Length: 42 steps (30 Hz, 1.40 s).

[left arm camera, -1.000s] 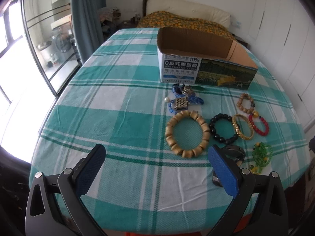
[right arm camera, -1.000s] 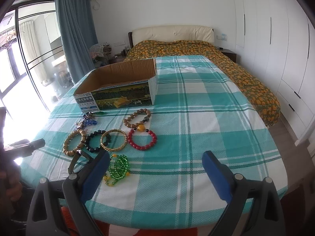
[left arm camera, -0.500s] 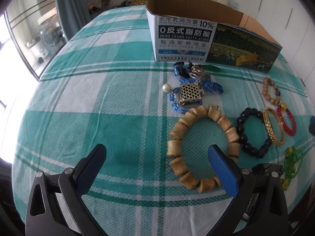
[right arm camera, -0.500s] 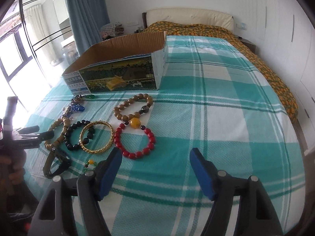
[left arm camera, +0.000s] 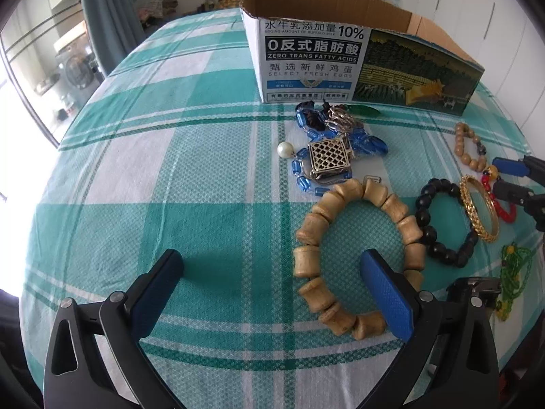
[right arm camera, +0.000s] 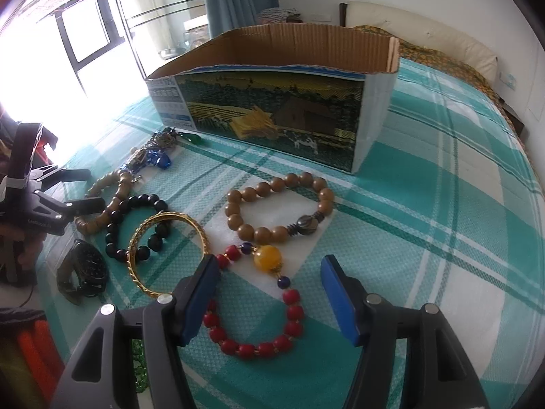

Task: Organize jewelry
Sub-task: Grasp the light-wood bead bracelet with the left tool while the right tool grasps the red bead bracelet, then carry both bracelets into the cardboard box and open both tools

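My left gripper (left arm camera: 270,259) is open, low over the checked cloth. Its right finger (left arm camera: 385,293) hangs inside the ring of a chunky wooden bracelet (left arm camera: 306,238), whose left side lies between the fingers. My right gripper (right arm camera: 269,262) is closing around a red bead bracelet (right arm camera: 293,310) with a yellow bead (right arm camera: 269,259); the pads are not pressing on it. An open cardboard box (right arm camera: 272,112) stands behind the jewelry. Beside the red bracelet lie a gold bangle (right arm camera: 201,235), a black bead bracelet (right arm camera: 115,228) and a brown bead bracelet (right arm camera: 252,191).
Blue beads with a square metal pendant (left arm camera: 328,156) and a pearl (left arm camera: 284,149) lie by the box (left arm camera: 306,61). A black watch (right arm camera: 85,269) and green beads (left arm camera: 514,272) sit at the near edge. A bed and window lie beyond.
My right gripper has swung down and left onto the red bracelet, and its jaws have narrowed. My left gripper dropped toward the wooden bracelet, then held still.
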Tool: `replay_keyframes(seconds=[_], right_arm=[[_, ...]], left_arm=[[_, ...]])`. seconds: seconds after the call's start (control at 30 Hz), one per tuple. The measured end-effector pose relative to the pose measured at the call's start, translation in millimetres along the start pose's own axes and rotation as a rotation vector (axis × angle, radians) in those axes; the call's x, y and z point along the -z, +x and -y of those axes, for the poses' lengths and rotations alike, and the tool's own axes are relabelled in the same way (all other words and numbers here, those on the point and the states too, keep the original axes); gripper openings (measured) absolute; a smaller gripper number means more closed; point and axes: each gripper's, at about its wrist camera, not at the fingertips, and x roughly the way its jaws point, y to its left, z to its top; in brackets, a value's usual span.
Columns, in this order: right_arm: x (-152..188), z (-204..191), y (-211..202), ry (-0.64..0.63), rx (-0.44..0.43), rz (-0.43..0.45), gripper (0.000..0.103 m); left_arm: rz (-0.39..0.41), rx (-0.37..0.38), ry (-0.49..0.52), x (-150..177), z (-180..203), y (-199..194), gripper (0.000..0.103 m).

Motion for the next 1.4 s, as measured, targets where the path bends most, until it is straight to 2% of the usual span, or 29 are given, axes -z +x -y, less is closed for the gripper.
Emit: replay_keyframes(seconds=[0.03,0.13,0.17,0.2,0.23,0.3,0.33,0.37,0.4,0.57,0.77,0.93,1.17,1.27,1.4], right_arm=[[-2,-2,2,-0.018,-0.008,-0.006,0.062],[-8,-9,7,-0.049,-0.015,-0.026,0.046],[-10,-11,7,-0.048,-0.013,-0.037,0.039],[-10,-11,7,-0.046,-0.01,-0.049,0.034],[-10,-13,6,-0.041,-0.004,-0.057,0.028],[-9,-15,3,-0.029,0.022,-0.067,0.023],[-8,-16,1,-0.017,0.032,-0.067,0.017],[-7,-16,-4,-0.002,0.046,-0.066,0.018],[-6,-15,-10,0.017,0.06,-0.06,0.018],[-7,-8,-50,0.104,0.07,0.013,0.018],[-12,-10,-93,0.142,0.055,0.069,0.018],[-24,-17,-115,0.142,0.058,0.109,0.018],[-61,-22,-134,0.159,0.014,0.158,0.018],[-89,-24,-138,0.146,0.022,0.189,0.018],[-132,-26,-130,0.124,0.047,0.218,0.018]], left_arm=[[-0.006,-0.001,0.0,0,1,-1,0.103],[0.007,0.005,0.015,3,4,-5,0.098],[0.017,0.012,0.025,4,5,-8,0.091],[0.027,0.03,0.034,5,7,-11,0.08],[0.034,0.031,0.043,6,8,-14,0.076],[0.042,0.042,0.054,7,11,-18,0.054],[0.049,0.047,0.06,8,13,-20,0.045],[0.051,0.055,0.064,8,14,-22,0.024],[0.048,0.068,0.066,8,14,-24,0.013],[0.052,0.136,0.024,7,8,-36,0.012],[0.121,0.231,-0.011,-4,0,-71,0.012],[0.179,0.278,-0.006,-24,-1,-101,0.012],[0.212,0.334,-0.017,-79,-12,-122,0.012],[0.245,0.302,0.008,-111,-9,-125,0.012],[0.247,0.291,-0.001,-155,-7,-111,0.012]])
